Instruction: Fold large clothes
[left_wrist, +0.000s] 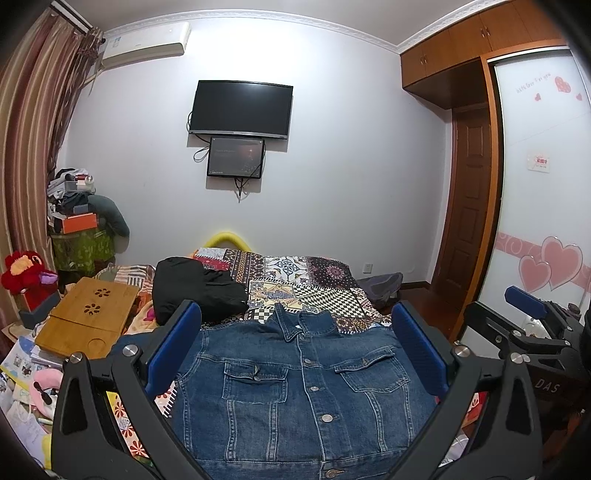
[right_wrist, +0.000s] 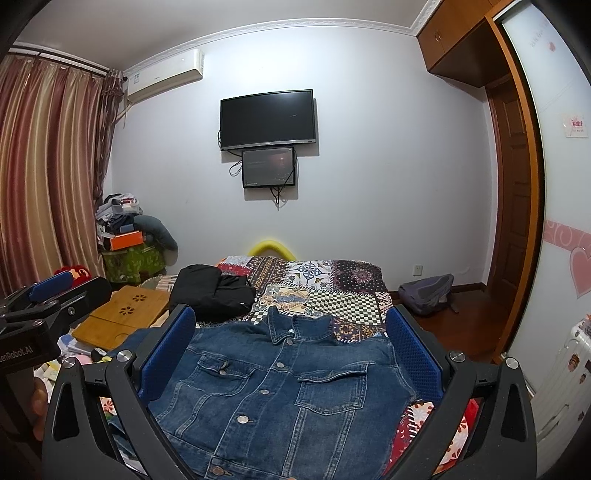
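A blue denim jacket (left_wrist: 303, 391) lies flat, front up and buttoned, on the patchwork bed cover (left_wrist: 295, 280); its collar points away from me. It also shows in the right wrist view (right_wrist: 280, 391). My left gripper (left_wrist: 295, 325) is open, its blue pads (left_wrist: 173, 343) spread wide above the jacket's shoulders, holding nothing. My right gripper (right_wrist: 291, 328) is open the same way above the jacket, empty. The right gripper shows at the right edge of the left wrist view (left_wrist: 524, 317). The sleeves are hidden.
A black garment (left_wrist: 199, 288) lies on the bed beyond the jacket's left shoulder. A wooden lap tray (left_wrist: 88, 314) and clutter sit to the left. A grey backpack (right_wrist: 428, 295) lies on the floor at right. A TV (left_wrist: 240, 110) hangs on the far wall.
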